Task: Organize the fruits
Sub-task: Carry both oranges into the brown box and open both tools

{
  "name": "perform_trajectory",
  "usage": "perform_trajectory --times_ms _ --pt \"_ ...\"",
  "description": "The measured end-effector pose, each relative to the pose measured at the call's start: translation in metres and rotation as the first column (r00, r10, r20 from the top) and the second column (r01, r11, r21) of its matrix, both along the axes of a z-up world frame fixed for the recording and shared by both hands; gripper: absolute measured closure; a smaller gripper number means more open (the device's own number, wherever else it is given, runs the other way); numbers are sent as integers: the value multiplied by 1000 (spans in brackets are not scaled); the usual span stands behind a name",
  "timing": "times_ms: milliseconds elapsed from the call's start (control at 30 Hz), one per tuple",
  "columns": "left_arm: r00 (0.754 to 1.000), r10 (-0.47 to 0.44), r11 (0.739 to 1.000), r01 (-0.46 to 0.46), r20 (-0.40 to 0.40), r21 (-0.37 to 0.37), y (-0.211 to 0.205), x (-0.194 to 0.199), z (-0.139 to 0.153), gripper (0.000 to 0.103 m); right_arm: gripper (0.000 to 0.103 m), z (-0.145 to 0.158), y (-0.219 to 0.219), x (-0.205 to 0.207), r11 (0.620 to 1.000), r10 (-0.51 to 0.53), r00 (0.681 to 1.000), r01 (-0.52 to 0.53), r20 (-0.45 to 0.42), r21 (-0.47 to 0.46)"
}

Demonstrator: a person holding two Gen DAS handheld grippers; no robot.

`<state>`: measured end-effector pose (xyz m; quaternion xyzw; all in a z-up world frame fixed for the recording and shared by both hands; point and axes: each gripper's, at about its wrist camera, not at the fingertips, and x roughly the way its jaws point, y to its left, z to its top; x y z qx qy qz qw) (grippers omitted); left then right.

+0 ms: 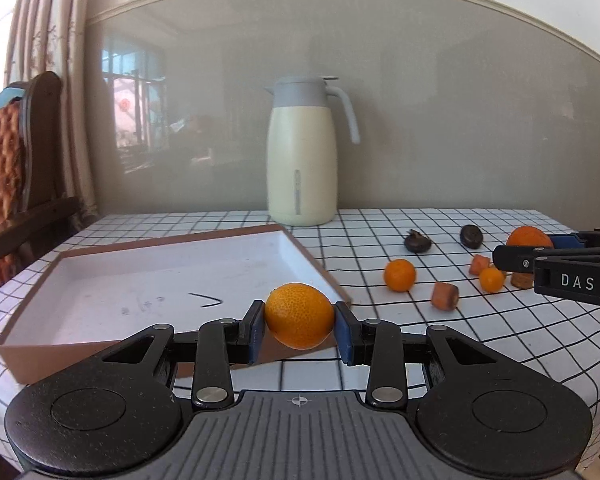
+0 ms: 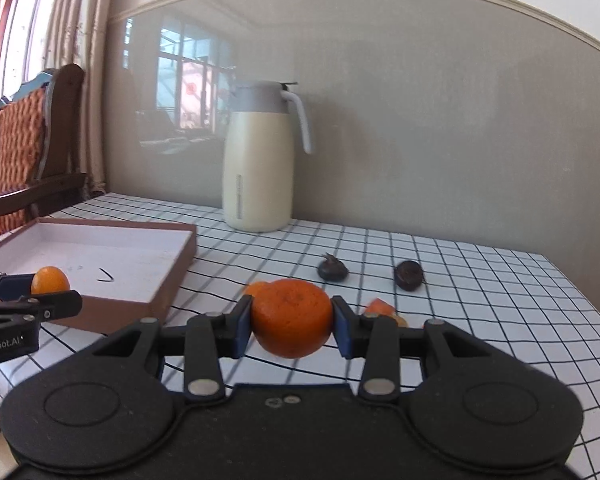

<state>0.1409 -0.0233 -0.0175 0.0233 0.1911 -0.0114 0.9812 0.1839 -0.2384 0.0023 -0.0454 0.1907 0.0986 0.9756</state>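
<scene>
My left gripper [image 1: 299, 322] pinches a small, round, bright orange citrus fruit [image 1: 299, 315] between its blue pads; the fruit is clear of the table, in front of the near right corner of the shallow brown cardboard tray with a white inside [image 1: 100, 280]. The tray floor is bare apart from a dark pen mark.

My right gripper [image 2: 292, 322] pinches a larger, deeper orange, flattened tangerine [image 2: 291, 312], pads pressing both flanks, also off the cloth. From the left wrist view the same gripper enters at the right edge with the tangerine at its tips.

Loose on the white tablecloth with a black grid [image 1: 380, 360], right of the tray: one small orange citrus [image 1: 399, 275], a smaller one [image 1: 491, 279], two orange cut chunks [image 1: 445, 295] [image 1: 479, 265], and two dark brown wrinkled fruits [image 1: 417, 241] [image 1: 471, 235] farther back, apart from each other. A brownish piece sits partly hidden behind the right gripper; I cannot tell what it is.

A cream insulated jug with grey lid and handle [image 1: 303, 152] stands upright at the wall, behind the tray's far right corner. A wooden chair with an orange cushion [image 1: 4, 184] is at the left.
</scene>
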Motion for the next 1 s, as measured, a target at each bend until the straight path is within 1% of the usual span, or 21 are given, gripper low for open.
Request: perform_trajectory --times_ms 100,167,300,400,667,800,1000 --pt "998 61 998 -61 7 -30 28 -14 3 66 71 5 27 0 997 72 997 -72 9 7" --pt "995 94 994 -93 27 -51 44 -21 7 66 71 7 46 -1 993 118 993 -118 18 3" --pt "987 144 989 -141 68 -52 67 -29 14 66 71 9 77 -2 981 192 981 -192 23 -8" --pt "980 183 982 -179 77 -59 85 -30 16 66 71 11 93 -5 974 228 973 -228 30 -11" --pt "957 277 960 -273 87 -55 130 -18 18 66 71 22 118 2 965 263 963 -264 64 0" --pt "946 307 952 -304 103 -40 144 -7 21 66 71 25 131 17 964 266 961 -266 73 1" --pt "937 333 943 -329 104 -51 158 19 22 66 71 25 150 48 965 263 963 -264 65 -2"
